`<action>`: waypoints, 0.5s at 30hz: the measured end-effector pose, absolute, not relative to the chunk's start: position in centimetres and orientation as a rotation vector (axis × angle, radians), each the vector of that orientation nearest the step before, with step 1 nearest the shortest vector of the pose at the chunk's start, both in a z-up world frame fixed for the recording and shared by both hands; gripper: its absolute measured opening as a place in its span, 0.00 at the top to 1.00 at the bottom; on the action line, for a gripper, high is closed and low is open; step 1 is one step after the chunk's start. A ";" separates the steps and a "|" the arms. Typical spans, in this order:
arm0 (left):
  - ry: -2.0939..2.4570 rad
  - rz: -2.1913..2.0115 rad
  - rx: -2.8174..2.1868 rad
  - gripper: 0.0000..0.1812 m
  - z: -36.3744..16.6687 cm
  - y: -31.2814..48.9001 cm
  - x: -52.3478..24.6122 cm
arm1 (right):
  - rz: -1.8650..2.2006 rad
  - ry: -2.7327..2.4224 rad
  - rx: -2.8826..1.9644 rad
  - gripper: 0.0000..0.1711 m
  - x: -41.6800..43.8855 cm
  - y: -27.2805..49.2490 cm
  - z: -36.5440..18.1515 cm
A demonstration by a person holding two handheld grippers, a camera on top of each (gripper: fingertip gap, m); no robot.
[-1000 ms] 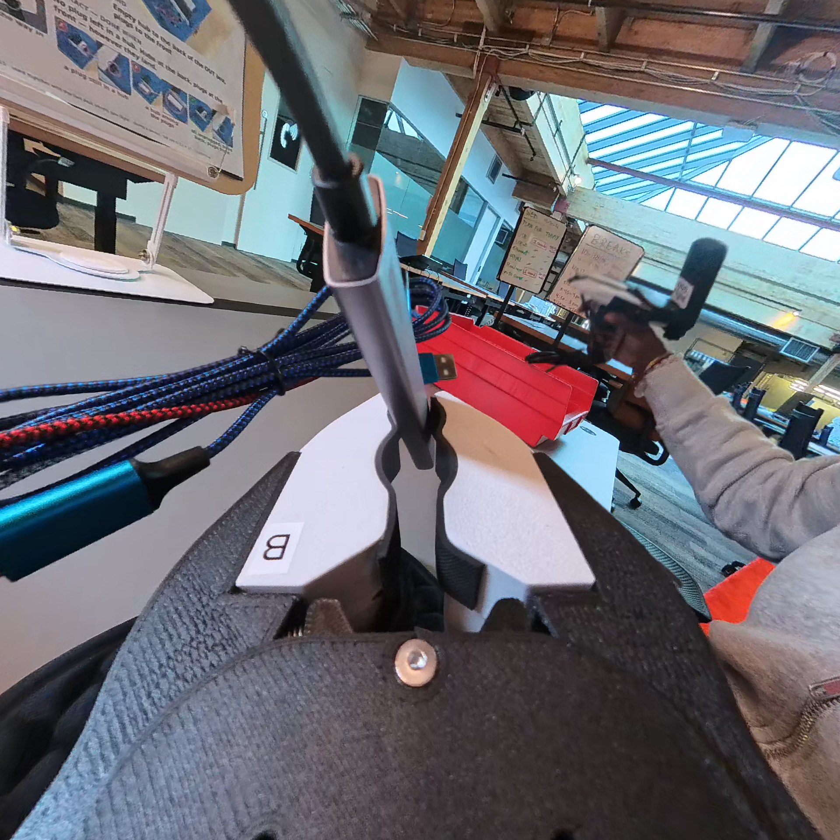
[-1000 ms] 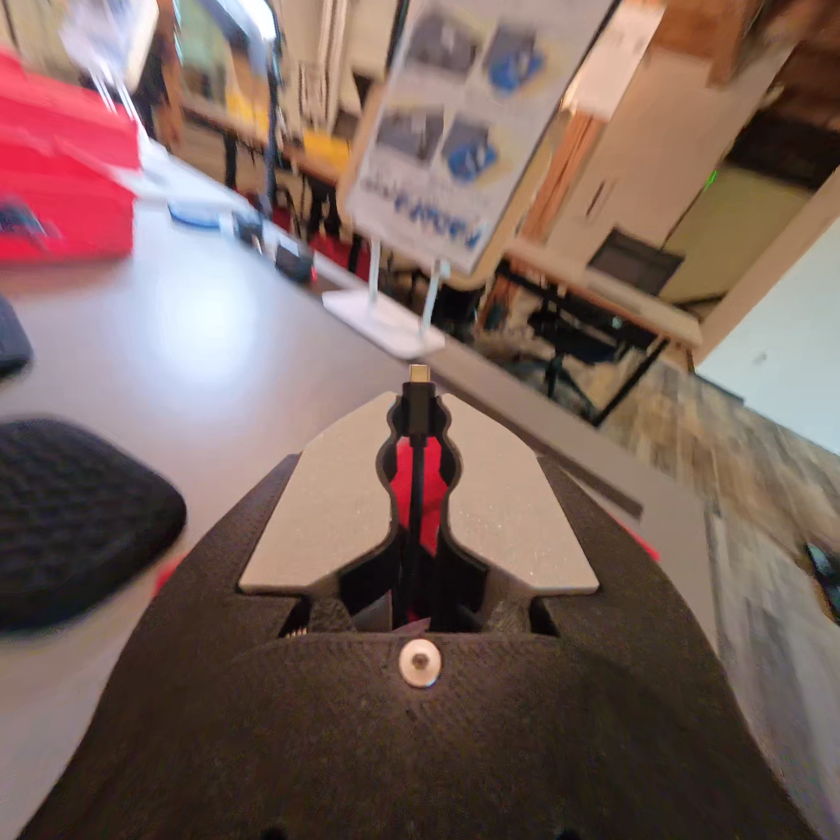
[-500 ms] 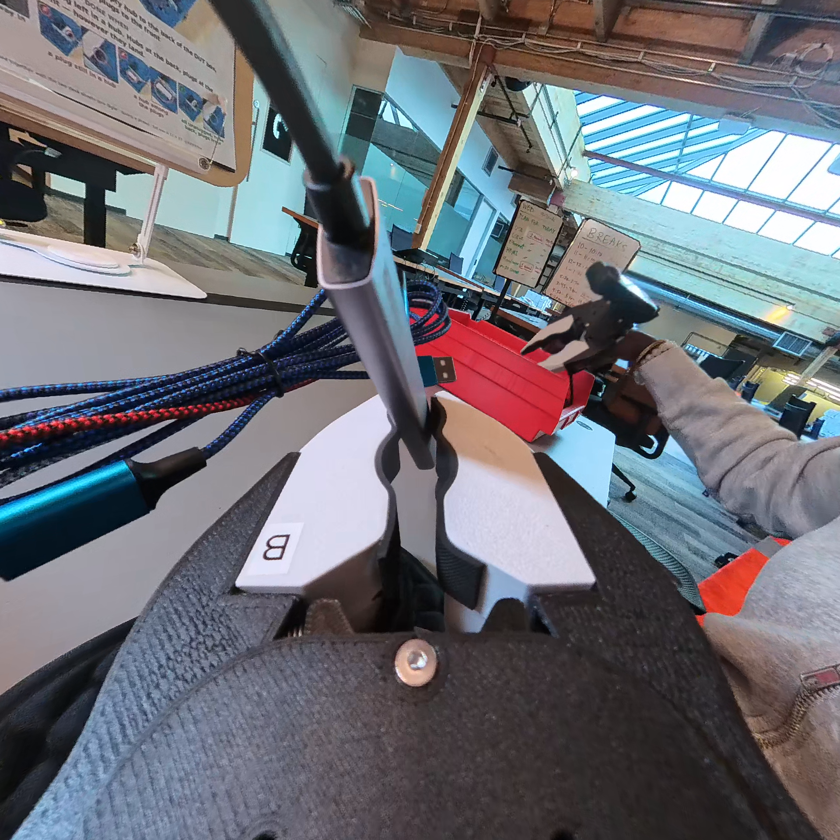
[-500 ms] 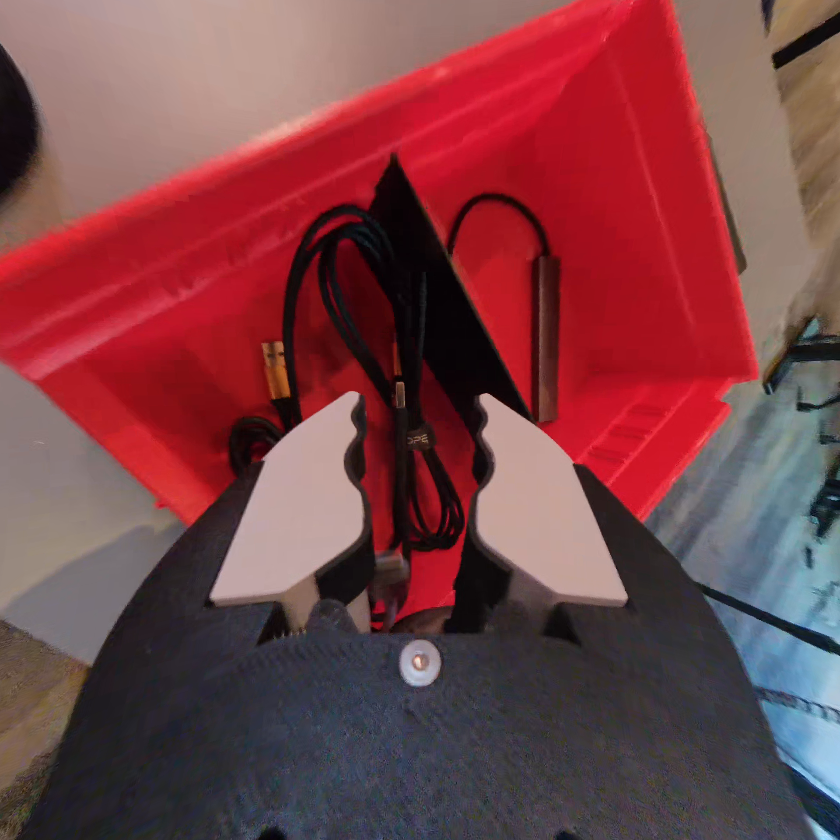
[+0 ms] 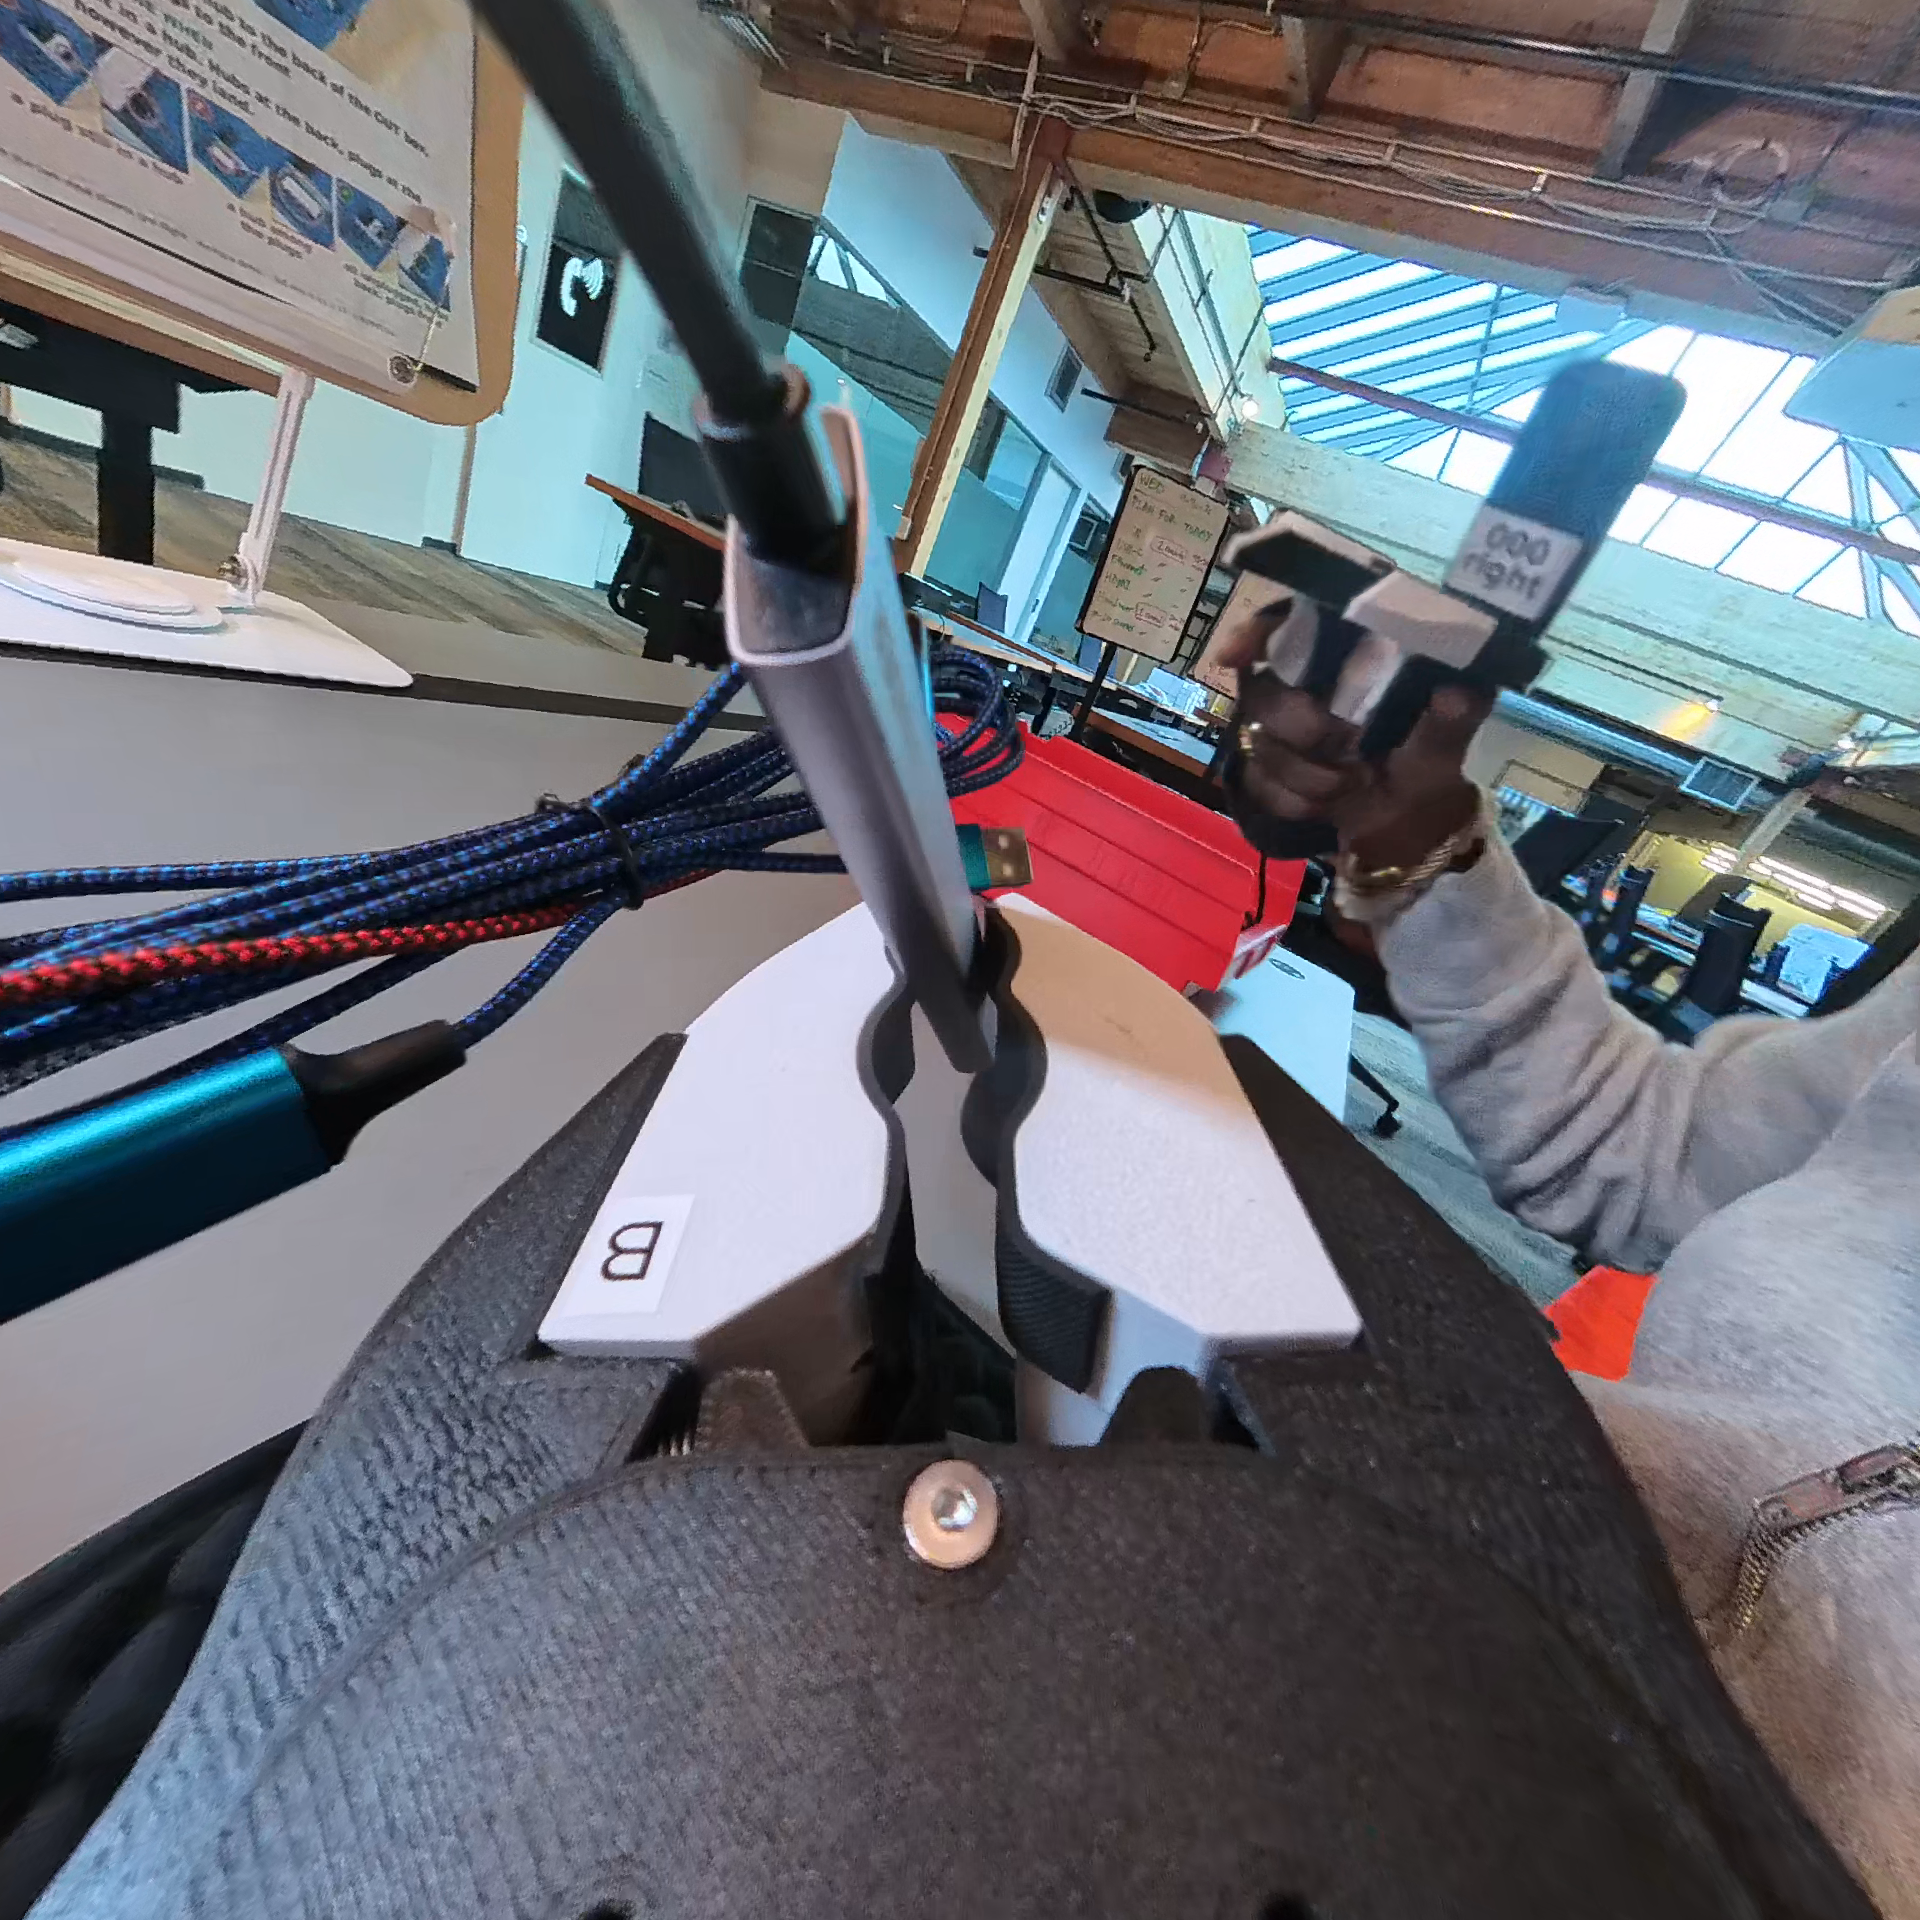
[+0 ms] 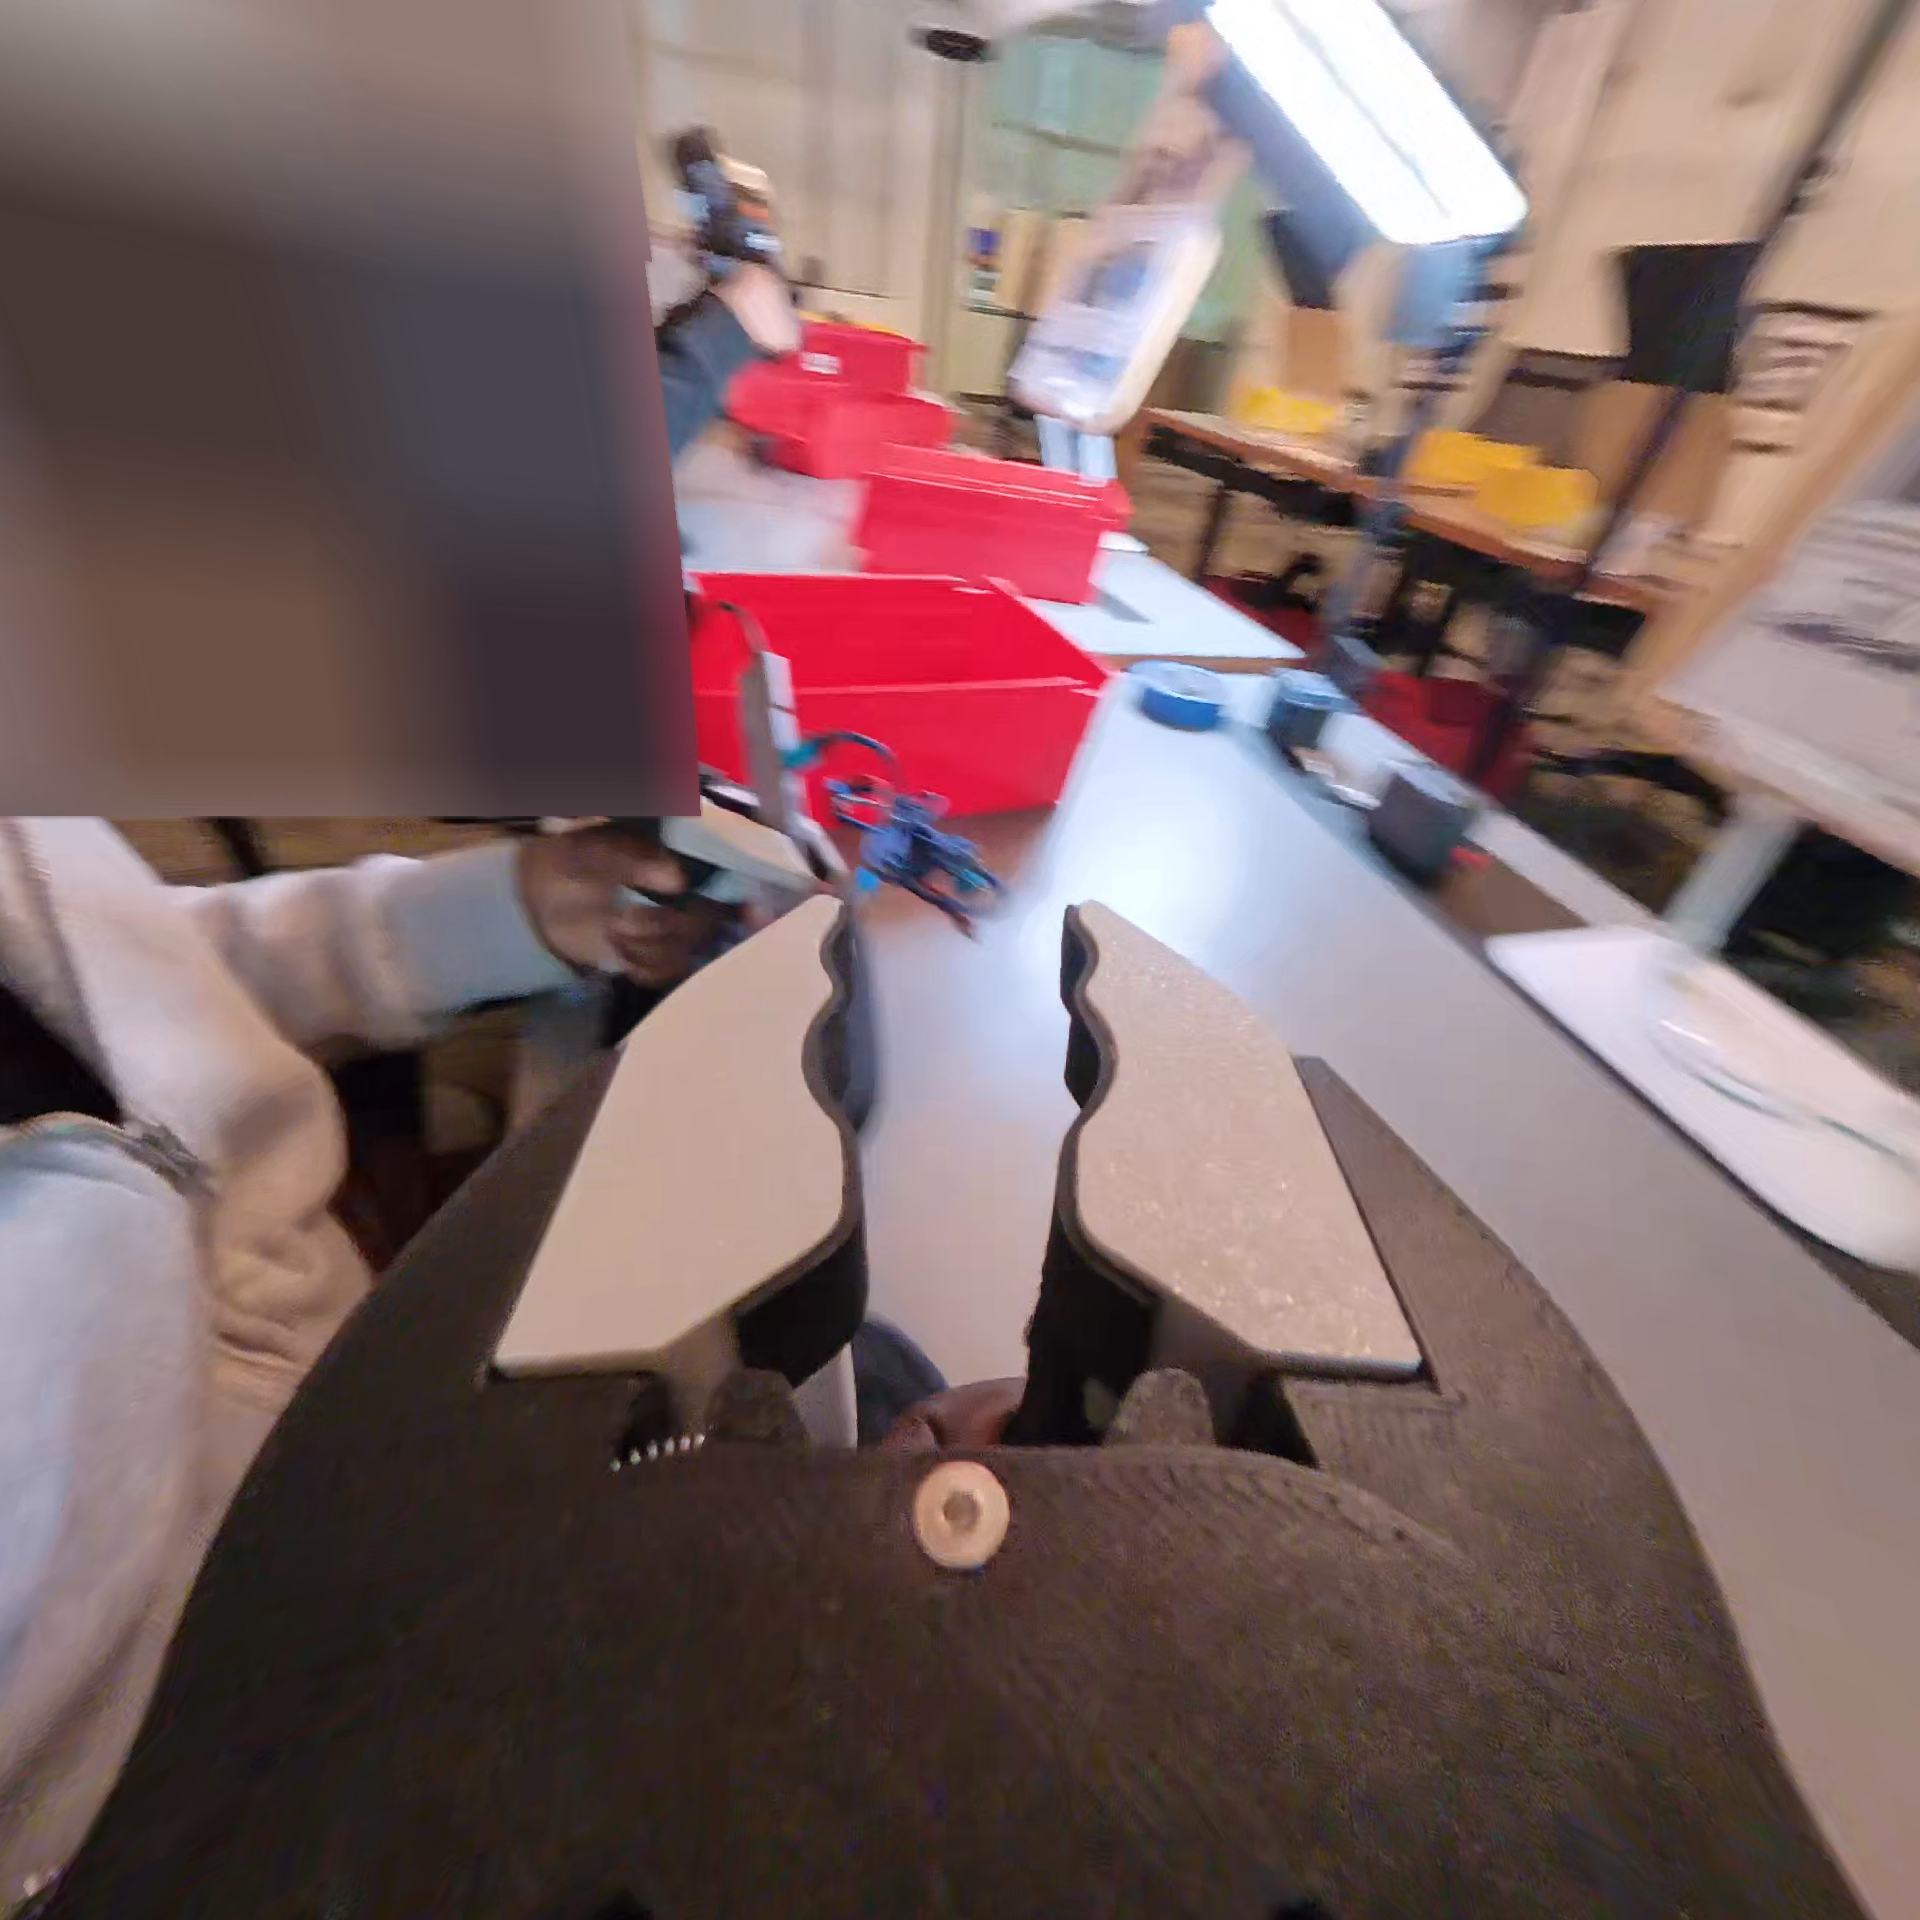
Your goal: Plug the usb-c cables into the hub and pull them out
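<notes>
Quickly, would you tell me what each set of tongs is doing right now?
Left tongs: closed on the slim grey metal hub, its black cable at the far end.
Right tongs: open, holding nothing.

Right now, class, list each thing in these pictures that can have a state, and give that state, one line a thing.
left gripper: shut on the hub.
hub: held upright, tilted, black cable at its top end.
right gripper: open, empty.
blue braided cables: bundled with a tie, on the table.
blue USB plug: unplugged.
red bin: open-topped.
</notes>
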State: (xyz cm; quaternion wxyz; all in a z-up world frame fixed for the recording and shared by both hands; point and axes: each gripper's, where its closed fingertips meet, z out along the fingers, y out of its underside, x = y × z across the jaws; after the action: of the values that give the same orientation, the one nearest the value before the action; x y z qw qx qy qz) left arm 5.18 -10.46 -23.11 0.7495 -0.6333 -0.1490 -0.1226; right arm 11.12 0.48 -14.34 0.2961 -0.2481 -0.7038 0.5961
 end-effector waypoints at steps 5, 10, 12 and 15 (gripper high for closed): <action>-0.269 -0.257 -1.410 0.94 -23.2 -10.3 6.0 | 1.545 -2.212 -0.262 0.79 8.2 -10.7 -17.4; -0.240 -0.298 -1.539 0.94 -24.5 -9.5 7.0 | 0.815 -2.137 0.353 0.84 5.6 -12.8 -20.1; -0.220 -0.356 -1.604 0.94 -25.3 -9.2 7.8 | 0.635 -2.130 0.464 0.84 5.3 -12.9 -21.4; -0.238 -0.374 -1.646 0.92 -26.0 -9.0 7.9 | 0.478 -2.124 0.548 0.91 5.1 -12.3 -22.9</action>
State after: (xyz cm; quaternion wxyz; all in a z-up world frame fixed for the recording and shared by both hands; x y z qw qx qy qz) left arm 7.87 -8.99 -26.00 0.6581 -0.7271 -0.1051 -0.1650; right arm 5.14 -12.34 -22.92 0.4335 0.2200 -0.8526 0.1917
